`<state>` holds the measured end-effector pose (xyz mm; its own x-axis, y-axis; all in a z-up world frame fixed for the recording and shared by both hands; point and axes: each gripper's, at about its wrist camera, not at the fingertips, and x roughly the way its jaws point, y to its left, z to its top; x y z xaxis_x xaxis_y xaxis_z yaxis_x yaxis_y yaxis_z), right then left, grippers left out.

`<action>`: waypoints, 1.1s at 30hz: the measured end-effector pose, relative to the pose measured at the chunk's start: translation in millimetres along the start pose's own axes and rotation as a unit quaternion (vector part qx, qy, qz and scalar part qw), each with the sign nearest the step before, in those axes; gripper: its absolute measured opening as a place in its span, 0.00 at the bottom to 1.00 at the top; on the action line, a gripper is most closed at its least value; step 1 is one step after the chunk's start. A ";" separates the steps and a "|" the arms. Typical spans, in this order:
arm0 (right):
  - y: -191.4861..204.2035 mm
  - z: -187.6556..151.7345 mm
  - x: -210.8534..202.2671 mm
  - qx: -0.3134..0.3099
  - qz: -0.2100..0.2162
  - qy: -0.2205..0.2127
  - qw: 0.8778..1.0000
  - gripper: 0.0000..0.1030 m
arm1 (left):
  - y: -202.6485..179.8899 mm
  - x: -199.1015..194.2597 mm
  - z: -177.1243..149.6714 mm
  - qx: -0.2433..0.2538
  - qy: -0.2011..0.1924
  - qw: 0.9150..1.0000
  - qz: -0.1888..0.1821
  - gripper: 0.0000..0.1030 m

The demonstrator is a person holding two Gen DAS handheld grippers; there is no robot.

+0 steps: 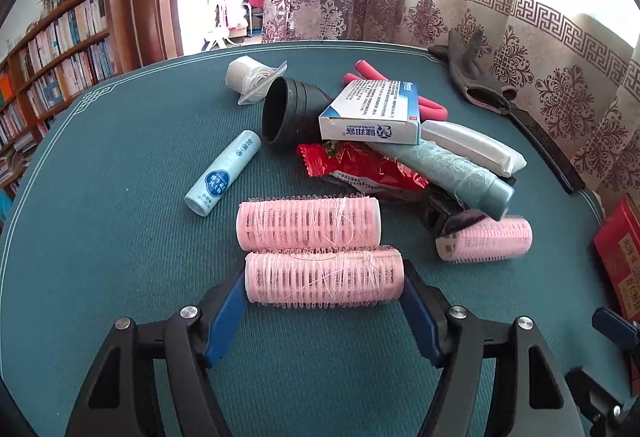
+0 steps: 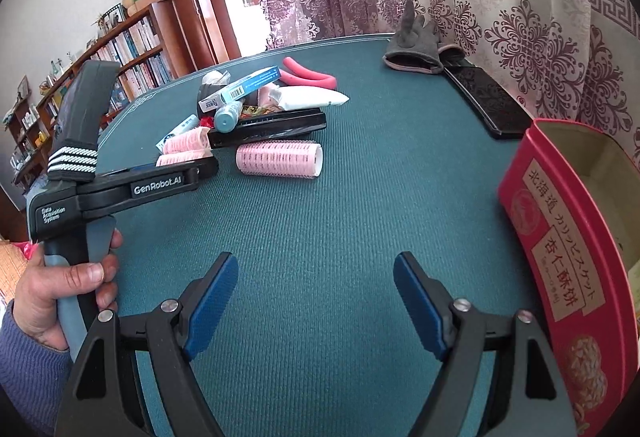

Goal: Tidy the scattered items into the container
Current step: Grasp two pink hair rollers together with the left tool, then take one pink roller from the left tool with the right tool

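left gripper [image 1: 325,283] straddling nearest pink hair roller [image 1: 324,279] end to end, pads at both caps, looks like gripping it lengthwise so it cant roll away, contact seems made but not lifted off green table mat [image 1: 120,197]

right gripper [image 2: 316,301] spread wide, holding nothing, parked near red biscuit box [image 2: 560,249], probably container

rest of clutter piled behind: second roller [image 1: 308,223], white-blue tube [image 1: 224,173], medicine box [image 1: 372,113]

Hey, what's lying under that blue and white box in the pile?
The blue and white box rests on a black funnel-shaped part, a red snack wrapper and a teal tube. Pink foam sticks show behind it. Whatever lies directly beneath its middle is covered.
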<state>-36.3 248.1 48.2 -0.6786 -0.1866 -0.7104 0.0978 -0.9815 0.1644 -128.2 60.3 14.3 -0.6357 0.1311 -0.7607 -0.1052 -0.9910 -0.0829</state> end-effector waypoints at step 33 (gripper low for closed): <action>67.0 -19.7 22.8 -0.120 0.134 0.084 0.980 0.81 | -39.1 -100.8 -124.5 0.247 0.021 0.960 -0.131 0.71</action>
<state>-30.9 177.2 29.5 -0.4770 -0.4234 -0.7702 0.4385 -0.8741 0.2090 35.2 82.4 14.1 -0.5087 0.3623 -0.7810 -0.6127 -0.7897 0.0327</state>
